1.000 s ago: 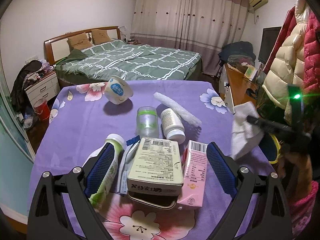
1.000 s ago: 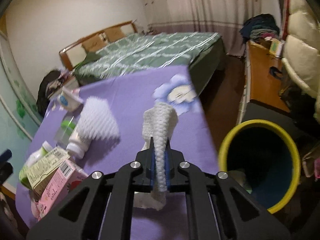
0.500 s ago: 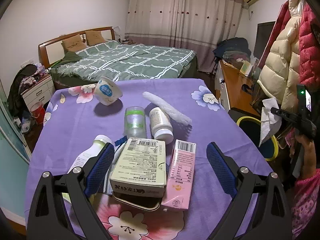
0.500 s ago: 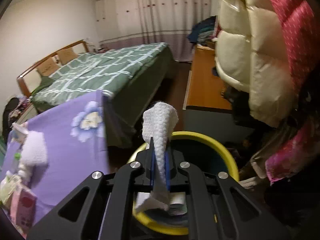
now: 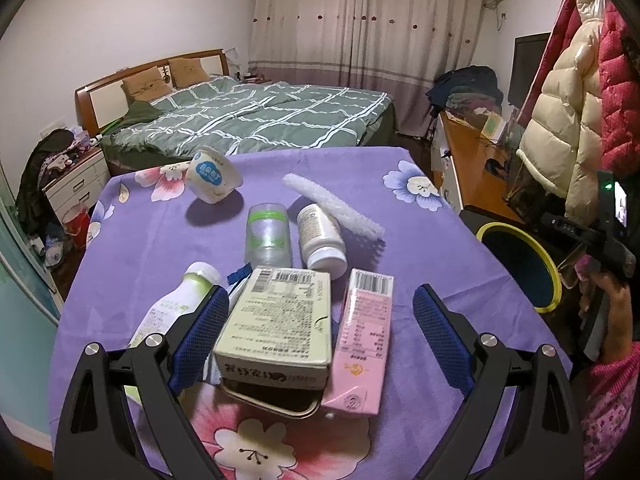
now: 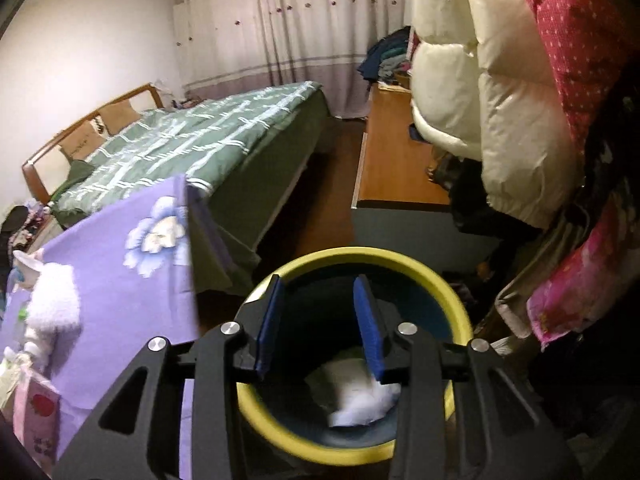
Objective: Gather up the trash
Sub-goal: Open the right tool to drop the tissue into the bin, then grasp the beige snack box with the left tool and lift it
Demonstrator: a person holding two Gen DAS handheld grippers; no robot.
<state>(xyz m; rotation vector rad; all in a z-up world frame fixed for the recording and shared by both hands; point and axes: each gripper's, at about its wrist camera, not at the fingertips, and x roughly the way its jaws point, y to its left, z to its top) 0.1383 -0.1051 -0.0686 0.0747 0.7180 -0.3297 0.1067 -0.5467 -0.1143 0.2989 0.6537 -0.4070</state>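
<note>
My right gripper (image 6: 320, 320) is open and empty above the yellow-rimmed blue bin (image 6: 440, 284). A white tissue (image 6: 360, 396) lies inside the bin. The bin also shows in the left wrist view (image 5: 520, 264) beside the table. My left gripper (image 5: 320, 332) is open over the purple flowered table (image 5: 140, 248). Between its fingers lie a beige carton (image 5: 276, 324) on a tin and a pink carton (image 5: 362, 332). A green-white bottle (image 5: 172, 308) lies by the left finger. Beyond are a clear cup (image 5: 267, 236), a white pill bottle (image 5: 322, 240), a foam sleeve (image 5: 332, 208) and a yogurt tub (image 5: 212, 176).
A bed with a green checked cover (image 5: 256, 120) stands behind the table. A wooden desk (image 6: 396, 168) and hanging padded coats (image 6: 472, 80) are right of the bin. A nightstand (image 5: 72, 184) stands at the far left.
My right gripper swung from the table to above the bin, opened and let go of the white tissue, which now lies in the bin. The left gripper stayed open over the cartons.
</note>
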